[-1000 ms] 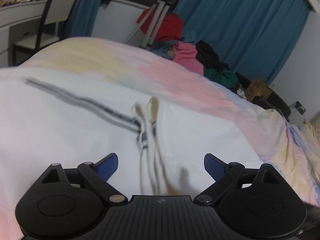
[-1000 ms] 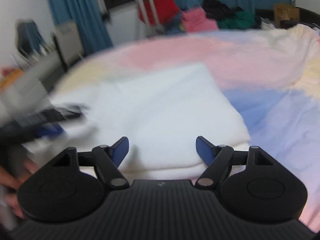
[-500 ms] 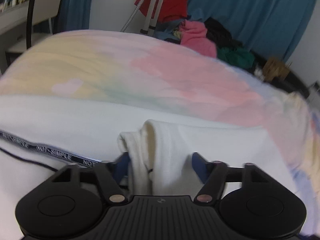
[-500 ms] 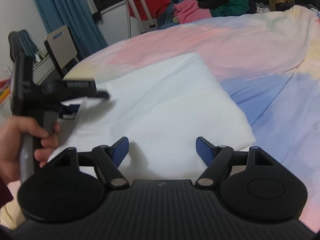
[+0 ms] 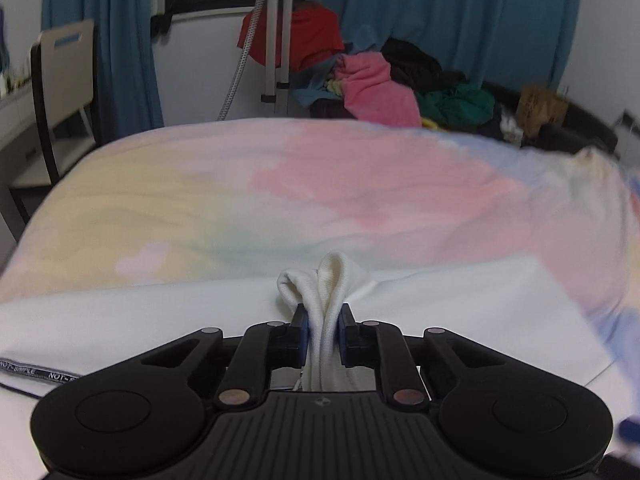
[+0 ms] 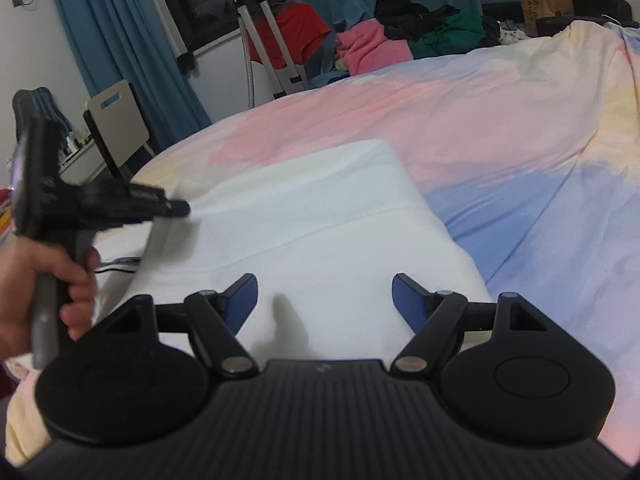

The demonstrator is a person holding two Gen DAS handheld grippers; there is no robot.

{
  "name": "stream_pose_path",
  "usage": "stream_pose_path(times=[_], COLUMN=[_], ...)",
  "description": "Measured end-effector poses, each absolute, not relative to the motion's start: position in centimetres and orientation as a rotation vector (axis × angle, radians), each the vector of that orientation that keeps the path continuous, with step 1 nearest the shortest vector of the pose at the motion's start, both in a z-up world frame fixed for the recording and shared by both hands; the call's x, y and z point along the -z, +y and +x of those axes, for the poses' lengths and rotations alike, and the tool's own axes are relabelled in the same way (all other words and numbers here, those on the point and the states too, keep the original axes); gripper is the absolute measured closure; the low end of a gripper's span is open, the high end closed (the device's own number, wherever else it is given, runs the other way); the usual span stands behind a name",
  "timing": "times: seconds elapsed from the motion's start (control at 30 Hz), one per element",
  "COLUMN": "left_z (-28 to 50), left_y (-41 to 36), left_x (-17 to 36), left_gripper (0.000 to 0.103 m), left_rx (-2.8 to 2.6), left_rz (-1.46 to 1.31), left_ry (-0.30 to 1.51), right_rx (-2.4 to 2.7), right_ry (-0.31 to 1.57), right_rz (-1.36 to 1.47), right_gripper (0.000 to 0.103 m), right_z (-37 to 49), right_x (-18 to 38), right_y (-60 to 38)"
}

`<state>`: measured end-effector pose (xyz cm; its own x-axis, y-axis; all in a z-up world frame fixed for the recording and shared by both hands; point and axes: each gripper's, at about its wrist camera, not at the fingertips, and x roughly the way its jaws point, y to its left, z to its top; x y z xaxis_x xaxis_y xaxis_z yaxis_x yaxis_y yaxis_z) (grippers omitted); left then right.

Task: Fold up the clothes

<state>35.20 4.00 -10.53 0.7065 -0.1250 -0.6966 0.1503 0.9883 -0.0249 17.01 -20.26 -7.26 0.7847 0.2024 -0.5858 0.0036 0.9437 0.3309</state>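
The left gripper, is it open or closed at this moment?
Shut. The left gripper pinches a bunched fold of the white garment between its blue pads.

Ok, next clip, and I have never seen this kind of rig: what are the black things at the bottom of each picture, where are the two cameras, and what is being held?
There is no robot here. A person holds a two-finger gripper in each hand, and a fisheye camera on each one looks forward along its fingers, so the black shape at the bottom is the gripper itself.

In the left wrist view, the left gripper is shut on a bunched fold of the white garment. The garment lies partly folded on a bed with a pastel bedsheet.

In the right wrist view, the right gripper is open above the same garment, holding nothing. At the left edge you see the person's hand gripping the handle of the other gripper.

Behind the bed lies a pile of clothes.
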Motion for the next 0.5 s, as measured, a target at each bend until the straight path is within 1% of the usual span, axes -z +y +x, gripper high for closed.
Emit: stream_pose_path(times=[0.07,0.17,0.3,0.33,0.37,0.43,0.47,0.5], left_z=[35.4,34.7,33.8,33.4,32.8,31.2,30.1,29.0], left_y=[3.7,4.2,4.8,5.0,5.5,6.6,7.2,7.7], left_x=[12.0,12.1,12.1,11.9,11.2,9.6,8.8,8.0], left_gripper=[0.085,0.082,0.069,0.066,0.067,0.063,0.057,0.053], left_rx=[0.128,0.123,0.117,0.11,0.098,0.098,0.095,0.089], left_rz=[0.049,0.027,-0.002,-0.012,-0.028,-0.057,-0.062,-0.064], left_ry=[0.787,0.771,0.749,0.743,0.735,0.719,0.715,0.712], right_rx=[-0.108,-0.113,-0.119,-0.12,-0.121,-0.121,-0.12,-0.119], right_ry=[0.664,0.688,0.7,0.698,0.695,0.692,0.691,0.688], right_rz=[0.3,0.264,0.224,0.218,0.227,0.243,0.249,0.252], right_gripper=[0.027,0.026,0.025,0.025,0.025,0.025,0.025,0.027], right_z=[17.3,18.0,18.6,18.6,18.6,18.6,18.5,18.4], right_x=[7.4,8.4,8.9,8.9,8.8,8.7,8.7,8.6], right_y=[-20.2,-19.9,-19.5,-19.4,-19.4,-19.5,-19.6,-19.6])
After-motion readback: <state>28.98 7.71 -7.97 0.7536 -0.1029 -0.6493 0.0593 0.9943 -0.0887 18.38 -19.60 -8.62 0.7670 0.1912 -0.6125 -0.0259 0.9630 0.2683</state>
